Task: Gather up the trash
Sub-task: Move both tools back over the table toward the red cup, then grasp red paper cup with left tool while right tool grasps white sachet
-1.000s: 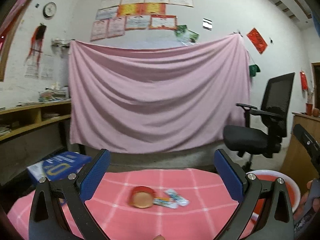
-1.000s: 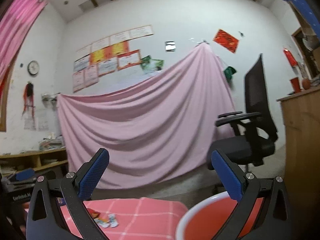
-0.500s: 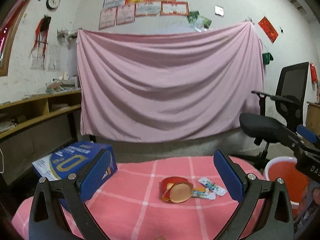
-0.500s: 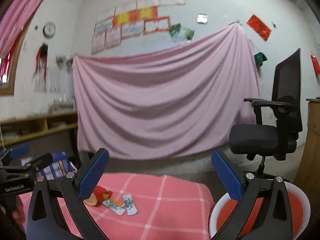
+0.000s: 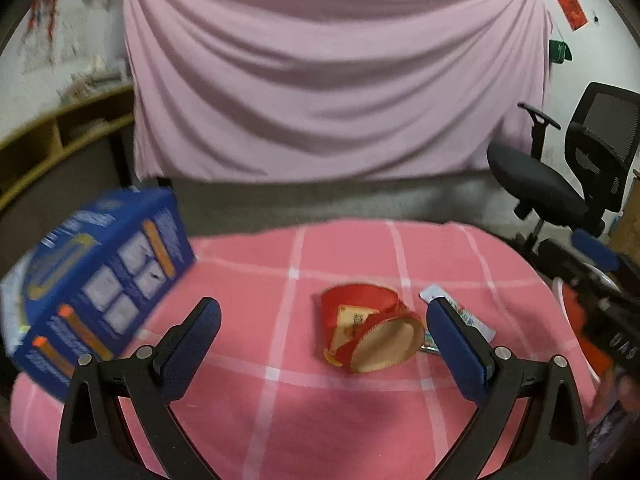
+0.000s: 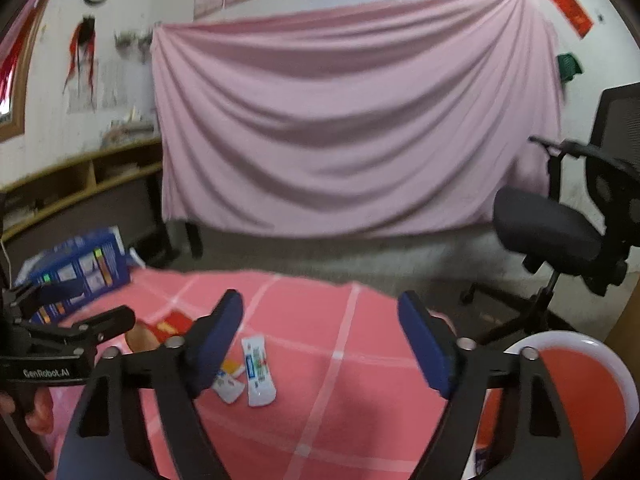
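Note:
A crushed red paper cup [image 5: 370, 330] lies on its side on the pink checked tablecloth [image 5: 280, 420], with a white wrapper [image 5: 460, 312] just right of it. My left gripper [image 5: 320, 344] is open and empty, above the cloth, the cup between its fingers. In the right wrist view the white wrappers [image 6: 260, 368] lie on the cloth and the red cup [image 6: 168, 320] shows partly behind the left finger. My right gripper [image 6: 320, 340] is open and empty above the table. A red bin with a white rim [image 6: 580, 392] stands at the table's right.
A blue box [image 5: 100, 280] sits at the table's left edge, also in the right wrist view [image 6: 80, 276]. A black office chair [image 5: 568, 176] stands to the right. A pink sheet [image 5: 332, 80] hangs behind, with wooden shelves [image 6: 80, 176] at the left.
Both grippers have tilted down and moved closer over the table. The cup and wrappers now appear larger and nearer. Both stay open.

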Available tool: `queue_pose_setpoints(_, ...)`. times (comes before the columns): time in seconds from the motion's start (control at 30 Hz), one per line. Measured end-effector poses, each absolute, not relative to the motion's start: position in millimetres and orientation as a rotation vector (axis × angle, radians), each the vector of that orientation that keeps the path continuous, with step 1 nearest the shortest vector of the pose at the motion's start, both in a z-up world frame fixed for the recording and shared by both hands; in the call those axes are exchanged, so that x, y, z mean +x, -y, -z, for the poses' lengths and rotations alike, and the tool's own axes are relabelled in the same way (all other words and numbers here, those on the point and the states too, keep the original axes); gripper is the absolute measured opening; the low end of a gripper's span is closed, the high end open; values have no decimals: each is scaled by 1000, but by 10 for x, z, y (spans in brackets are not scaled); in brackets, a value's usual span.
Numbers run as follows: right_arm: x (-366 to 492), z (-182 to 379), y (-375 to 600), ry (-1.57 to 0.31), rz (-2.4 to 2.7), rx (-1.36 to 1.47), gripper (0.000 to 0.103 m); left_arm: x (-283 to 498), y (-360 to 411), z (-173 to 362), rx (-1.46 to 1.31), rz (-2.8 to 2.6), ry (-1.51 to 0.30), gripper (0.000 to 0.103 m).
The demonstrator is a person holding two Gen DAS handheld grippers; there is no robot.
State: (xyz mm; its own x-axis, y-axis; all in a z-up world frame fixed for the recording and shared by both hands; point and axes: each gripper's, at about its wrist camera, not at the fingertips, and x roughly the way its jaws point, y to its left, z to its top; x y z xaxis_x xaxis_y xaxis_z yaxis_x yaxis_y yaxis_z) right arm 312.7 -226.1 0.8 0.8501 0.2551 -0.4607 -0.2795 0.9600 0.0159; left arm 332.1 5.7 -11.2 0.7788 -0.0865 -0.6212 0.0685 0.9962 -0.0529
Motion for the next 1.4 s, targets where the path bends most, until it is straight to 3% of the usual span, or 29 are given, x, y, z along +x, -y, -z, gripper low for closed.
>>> queue_pose_setpoints(0.1,3261,90,2202,-558,-308,-64,58,3444,-44,205,-47,106,-731,100)
queue_pose_setpoints(0.27,3380,176,2173,-644,-324,-61,55,3545,25,236,-53,142,-764,93)
queue_pose_setpoints(0.33,3429,221,2153,-681,-334,-62,52,3568,44,247,-53,156,-780,87)
queue_pose_setpoints(0.4,3469,258,2126,-711,-346,-62,49,3609,46,239,-59,165,-796,71)
queue_pose_setpoints(0.5,3522,301,2099,-749,-366,-63,46,3650,-7,257,-96,173,-818,58)
queue_pose_setpoints(0.93,3612,478,1847,-878,-417,-182,44,3440,-179,173,-162,168,-791,58)
queue_pose_setpoints(1.27,3559,515,1730,-879,-433,-274,19,3377,-221,141,-180,158,-779,58)
queue_pose_setpoints(1.4,3549,511,1741,-877,-435,-275,18,3339,-169,114,-162,152,-756,58)
